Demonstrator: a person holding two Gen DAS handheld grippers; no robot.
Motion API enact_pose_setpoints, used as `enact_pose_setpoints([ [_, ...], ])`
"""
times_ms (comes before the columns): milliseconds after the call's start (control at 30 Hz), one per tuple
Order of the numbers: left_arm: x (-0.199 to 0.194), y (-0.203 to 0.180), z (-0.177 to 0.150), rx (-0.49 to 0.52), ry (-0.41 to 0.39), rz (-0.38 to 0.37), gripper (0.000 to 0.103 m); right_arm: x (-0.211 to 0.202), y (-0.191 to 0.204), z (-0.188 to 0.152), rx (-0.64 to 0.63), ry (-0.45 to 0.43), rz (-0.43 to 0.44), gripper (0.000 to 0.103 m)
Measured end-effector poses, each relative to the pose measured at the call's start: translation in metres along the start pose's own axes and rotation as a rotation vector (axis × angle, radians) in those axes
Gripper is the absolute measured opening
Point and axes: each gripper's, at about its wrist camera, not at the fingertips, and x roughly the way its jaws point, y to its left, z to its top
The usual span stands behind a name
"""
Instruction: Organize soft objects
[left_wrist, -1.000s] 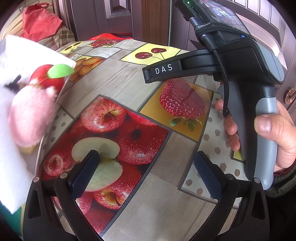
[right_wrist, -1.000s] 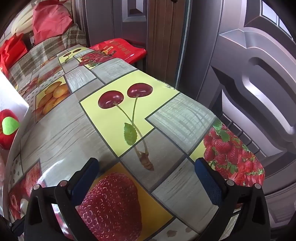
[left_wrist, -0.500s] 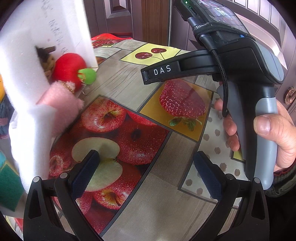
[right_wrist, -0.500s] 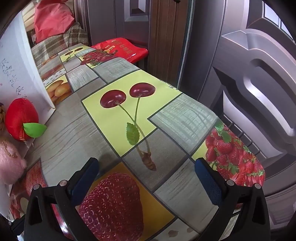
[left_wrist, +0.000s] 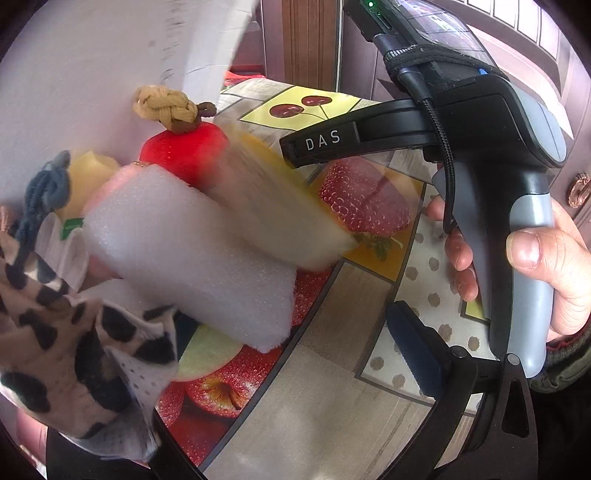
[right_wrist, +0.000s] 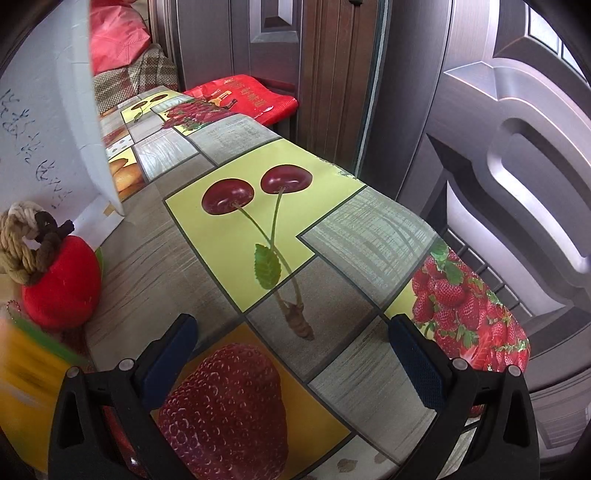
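Observation:
In the left wrist view soft things spill from a tipped white box (left_wrist: 92, 66) onto the table: a white foam block (left_wrist: 192, 254), a blurred yellow sponge (left_wrist: 280, 206), a red plush apple (left_wrist: 184, 155) with a tan rope knot (left_wrist: 166, 107), and a leopard-print cloth (left_wrist: 74, 362) covering my left finger. My left gripper (left_wrist: 288, 369) is open and holds nothing. The right gripper body (left_wrist: 480, 147) hovers at the right. In the right wrist view my right gripper (right_wrist: 291, 358) is open and empty above the table; the apple (right_wrist: 61, 280) and the sponge (right_wrist: 29, 365) lie at its left.
The table wears a fruit-print cloth (right_wrist: 266, 221). A dark metal door (right_wrist: 517, 166) stands beyond its right edge. A red bag (right_wrist: 243, 96) and red and plaid cushions (right_wrist: 125, 55) lie at the far end.
The white box has tipped over further and its soft things have tumbled out toward my left gripper, the cloth landing on its left finger. Both grippers stay open and hardly move.

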Motion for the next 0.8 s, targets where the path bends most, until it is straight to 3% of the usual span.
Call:
enact_pose_setpoints([
  [800,-0.001,0.000,0.000,0.000,-0.001,0.000,0.102,-0.001,0.014,-0.001,0.001,0.000,0.001,0.103],
])
